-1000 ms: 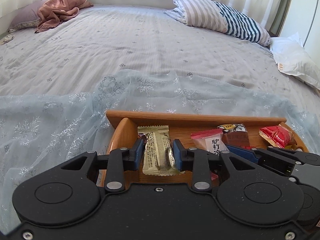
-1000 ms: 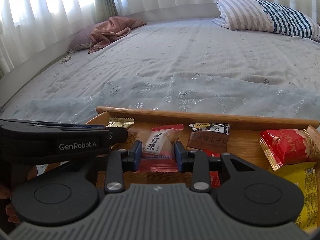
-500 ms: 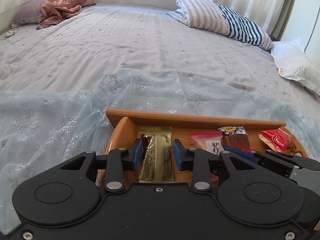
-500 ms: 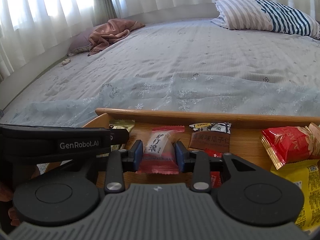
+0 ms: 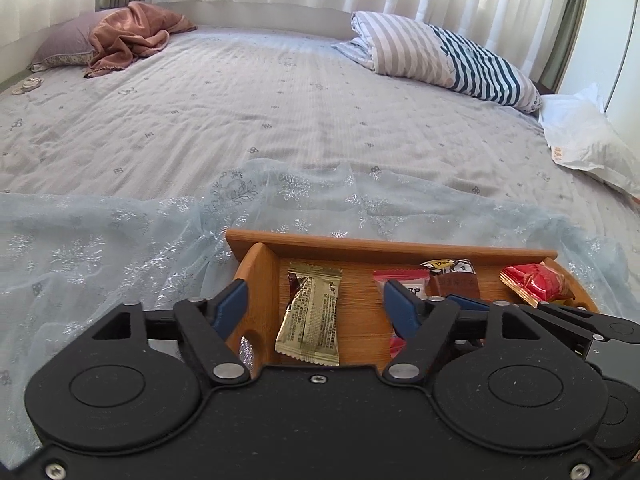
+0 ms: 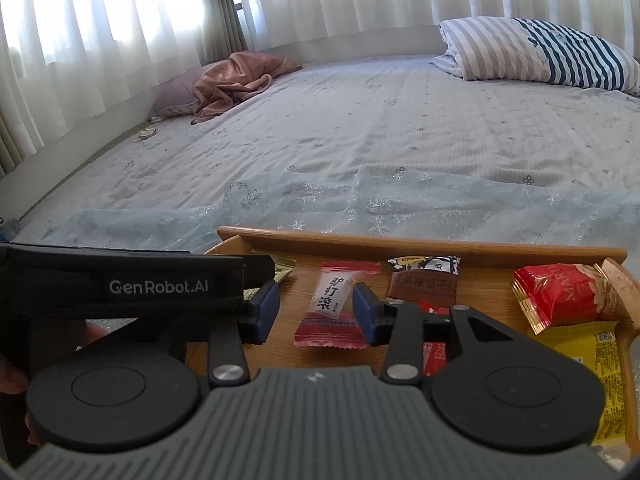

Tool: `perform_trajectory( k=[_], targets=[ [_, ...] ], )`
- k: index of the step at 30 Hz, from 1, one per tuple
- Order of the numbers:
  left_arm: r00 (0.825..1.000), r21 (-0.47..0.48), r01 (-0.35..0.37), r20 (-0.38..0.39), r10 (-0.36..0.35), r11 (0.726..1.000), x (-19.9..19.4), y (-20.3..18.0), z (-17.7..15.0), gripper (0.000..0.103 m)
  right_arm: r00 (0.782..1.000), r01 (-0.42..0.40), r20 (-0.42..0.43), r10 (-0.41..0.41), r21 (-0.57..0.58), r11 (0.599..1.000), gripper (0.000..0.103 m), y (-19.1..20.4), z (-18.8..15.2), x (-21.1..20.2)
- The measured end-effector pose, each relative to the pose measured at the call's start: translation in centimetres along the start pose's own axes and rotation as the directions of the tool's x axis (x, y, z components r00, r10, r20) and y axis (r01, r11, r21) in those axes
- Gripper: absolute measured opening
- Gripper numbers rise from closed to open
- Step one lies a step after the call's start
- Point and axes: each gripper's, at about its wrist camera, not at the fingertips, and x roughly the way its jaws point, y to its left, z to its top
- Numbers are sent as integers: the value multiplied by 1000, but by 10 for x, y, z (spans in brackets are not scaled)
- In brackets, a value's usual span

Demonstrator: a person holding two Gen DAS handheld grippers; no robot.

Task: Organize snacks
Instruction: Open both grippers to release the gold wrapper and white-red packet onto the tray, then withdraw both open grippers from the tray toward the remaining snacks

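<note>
A wooden tray (image 5: 380, 246) sits on the bed with wrapped snacks in it. My left gripper (image 5: 316, 310) hangs over its left end, jaws opening. A gold packet (image 5: 312, 316) lies flat on the tray floor between the blue pads (image 5: 230, 308), which do not touch it. My right gripper (image 6: 315, 312) is over the tray's (image 6: 400, 242) middle, jaws also opening. A red-and-white candy packet (image 6: 332, 308) lies loose between them, clear of the left pad. The left gripper's body (image 6: 160, 284) shows in the right wrist view.
More snacks lie in the tray: a brown packet (image 6: 424, 280), a red packet (image 6: 560, 296) and a yellow packet (image 6: 592, 364). Sheer blue cloth (image 5: 120, 240) lies under the tray. A striped pillow (image 5: 440, 56), pink cloth (image 5: 132, 32) and white bag (image 5: 584, 140) are far off.
Both grippers' jaws have spread apart and let go of their packets, the gold one on the left and the red-and-white one on the right. Both grippers have drawn back and up slightly.
</note>
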Motion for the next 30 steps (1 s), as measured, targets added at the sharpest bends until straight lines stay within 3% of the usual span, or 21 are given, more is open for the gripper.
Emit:
perform_trajectory(
  k=[14, 21, 30],
  targets=[
    [996, 60, -44, 74, 40, 997, -83, -6, -28, 88, 996, 7, 92, -2, -49, 999, 76, 12, -21, -73],
    [996, 63, -30, 83, 25, 998, -121, -10, -58, 88, 992, 20, 125, -6, -111, 994, 87, 21, -38, -106],
    [994, 81, -4, 107, -5, 997, -162, -19, -92, 90, 987, 41, 159, -11, -183, 982, 91, 30, -63, -136]
  ],
)
